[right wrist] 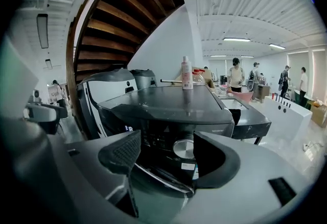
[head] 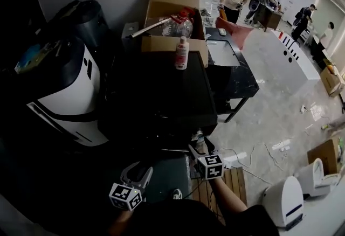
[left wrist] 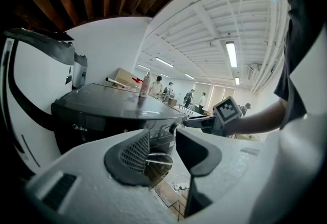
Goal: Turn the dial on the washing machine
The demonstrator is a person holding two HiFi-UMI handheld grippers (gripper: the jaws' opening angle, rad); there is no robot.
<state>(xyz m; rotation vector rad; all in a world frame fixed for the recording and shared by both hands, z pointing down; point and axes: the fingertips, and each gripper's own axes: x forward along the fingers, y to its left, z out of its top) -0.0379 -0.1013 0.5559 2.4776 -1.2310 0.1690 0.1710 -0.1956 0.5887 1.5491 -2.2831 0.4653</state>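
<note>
A dark front-loading washing machine (head: 156, 95) stands in the middle, its control panel facing me. In the right gripper view its round silver dial (right wrist: 183, 149) sits just ahead, in line with the gap between the jaws. My right gripper (right wrist: 166, 154) is open, its pads apart from the dial. From the left gripper view the right gripper's tips (left wrist: 204, 121) reach close to the dial (left wrist: 172, 128). The left gripper (left wrist: 163, 154) hangs lower and to the left of the machine's front, open and holding nothing. In the head view both grippers (head: 210, 166) (head: 129, 192) show by their marker cubes.
A pink-capped bottle (head: 182, 53) stands on the machine's top, with a cardboard box (head: 172, 14) behind it. A white and black appliance (head: 64, 89) is close on the left. A black table (head: 232, 68) is to the right, a wooden pallet (head: 226, 184) underfoot. People stand far back.
</note>
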